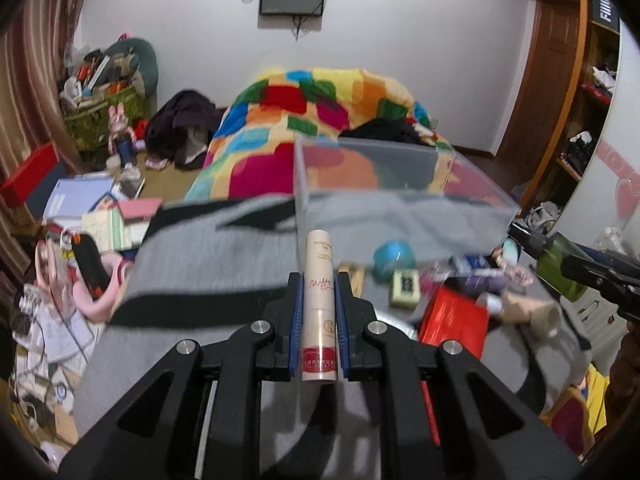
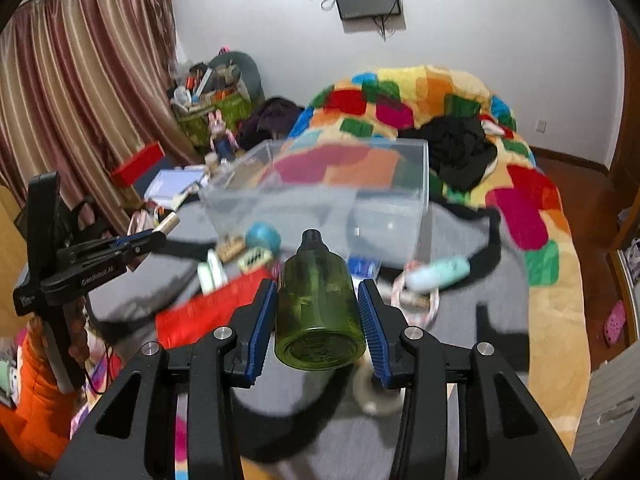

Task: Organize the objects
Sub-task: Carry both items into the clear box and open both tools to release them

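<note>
My left gripper (image 1: 319, 280) is shut on a slim beige cosmetic tube (image 1: 319, 304) with a red label, lifted above the grey blanket. My right gripper (image 2: 317, 292) is shut on a green translucent bottle (image 2: 318, 312) with a black cap, its base toward the camera. A clear plastic box (image 1: 400, 196) (image 2: 328, 196) stands on the blanket ahead of both grippers. In the right wrist view the left gripper (image 2: 160, 236) with its tube shows at the left. In the left wrist view the green bottle (image 1: 560, 264) shows at the right edge.
Loose items lie before the box: a blue round jar (image 2: 262, 236), a red packet (image 2: 212, 312), a mint tube (image 2: 440, 272), a small patterned box (image 1: 405, 287). A colourful quilt (image 2: 440, 100) covers the bed behind. Clutter fills the floor at the left.
</note>
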Demonstrator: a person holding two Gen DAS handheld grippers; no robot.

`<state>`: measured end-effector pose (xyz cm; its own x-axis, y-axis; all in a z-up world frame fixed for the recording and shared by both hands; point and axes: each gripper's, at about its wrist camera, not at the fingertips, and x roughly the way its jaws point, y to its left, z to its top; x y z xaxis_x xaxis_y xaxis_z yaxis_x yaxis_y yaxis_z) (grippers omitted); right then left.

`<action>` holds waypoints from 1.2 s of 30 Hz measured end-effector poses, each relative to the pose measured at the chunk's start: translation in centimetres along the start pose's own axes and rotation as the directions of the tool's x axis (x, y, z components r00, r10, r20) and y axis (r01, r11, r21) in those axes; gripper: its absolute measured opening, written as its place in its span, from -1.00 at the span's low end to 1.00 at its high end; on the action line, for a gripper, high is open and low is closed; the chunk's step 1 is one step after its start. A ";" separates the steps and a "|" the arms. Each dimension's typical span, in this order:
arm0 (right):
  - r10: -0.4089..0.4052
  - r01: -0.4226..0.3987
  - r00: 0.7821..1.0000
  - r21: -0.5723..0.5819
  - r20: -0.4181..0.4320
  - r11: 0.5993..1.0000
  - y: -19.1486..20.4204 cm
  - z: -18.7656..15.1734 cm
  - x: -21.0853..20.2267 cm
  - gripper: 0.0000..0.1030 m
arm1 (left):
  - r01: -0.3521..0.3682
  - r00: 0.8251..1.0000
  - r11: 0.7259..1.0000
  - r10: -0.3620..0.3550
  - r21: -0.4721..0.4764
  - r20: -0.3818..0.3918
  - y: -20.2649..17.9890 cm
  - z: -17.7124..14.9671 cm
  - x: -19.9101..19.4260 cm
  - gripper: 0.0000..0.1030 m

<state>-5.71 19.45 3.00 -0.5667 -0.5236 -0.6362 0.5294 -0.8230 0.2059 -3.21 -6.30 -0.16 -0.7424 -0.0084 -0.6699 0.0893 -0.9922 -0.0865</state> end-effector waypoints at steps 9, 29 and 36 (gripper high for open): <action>-0.019 0.019 1.000 -0.013 0.007 1.000 -0.7 5.8 3.6 -0.25 | 0.063 0.998 0.998 -0.062 0.033 -0.034 -1.2 5.0 2.9 -0.72; -0.043 0.045 0.967 0.004 -0.252 0.999 -3.9 8.8 15.4 -0.27 | 0.106 0.956 0.993 -0.089 0.047 -0.279 -2.8 8.4 12.9 -0.72; -0.073 0.064 0.962 -0.044 -0.264 0.997 -3.3 7.8 14.9 -0.27 | 0.130 0.961 0.987 -0.102 0.093 -0.257 -3.6 8.1 11.3 -0.71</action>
<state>-20.86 12.65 -1.38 -0.4169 -0.3850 -0.8234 0.5194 -0.8443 0.1318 -17.30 -3.83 -1.47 -0.5515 0.1254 -0.8247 -0.0702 -0.9921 -0.1039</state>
